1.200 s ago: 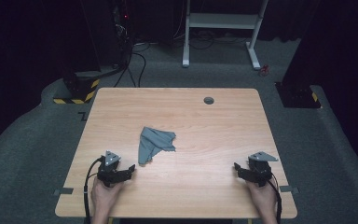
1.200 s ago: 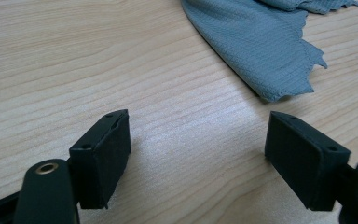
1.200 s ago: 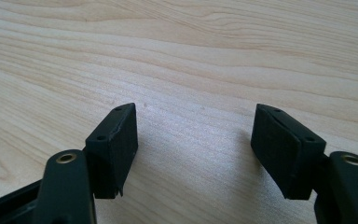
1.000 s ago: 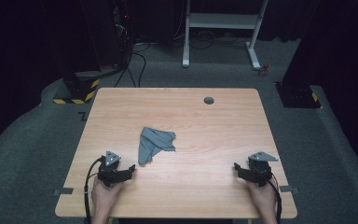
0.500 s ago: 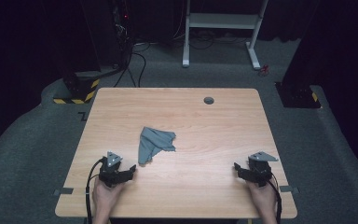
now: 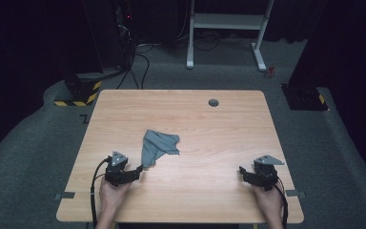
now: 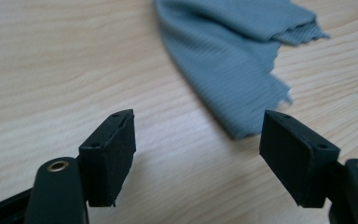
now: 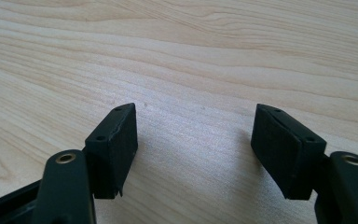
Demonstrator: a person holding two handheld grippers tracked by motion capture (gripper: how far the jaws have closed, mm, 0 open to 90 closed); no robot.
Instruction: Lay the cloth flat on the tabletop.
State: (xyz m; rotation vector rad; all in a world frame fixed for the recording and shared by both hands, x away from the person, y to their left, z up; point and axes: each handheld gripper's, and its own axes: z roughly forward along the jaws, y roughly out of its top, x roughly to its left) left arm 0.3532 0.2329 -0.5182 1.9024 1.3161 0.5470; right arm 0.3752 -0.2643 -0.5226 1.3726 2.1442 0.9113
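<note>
Both grippers, left point(image 6: 140, 170) and right point(image 6: 241, 170), gape wide and empty. The cloth point(image 6: 156, 145) at the left's one o'clock looks soft, light and floppy; its near tip seems the best hold

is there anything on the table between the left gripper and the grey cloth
Nothing visible. The left gripper, fingers open, faces the grey cloth across bare table, with the cloth's near tip just ahead.

Light wood counter point(image 6: 209, 129) with rounded corners — grain runs side to side. A crumpled grey-blue cloth point(image 6: 156, 145) lies flat on it, left of centre, toward the near edge. A small dark round hole point(image 6: 213, 102) sits near the far edge.
</note>
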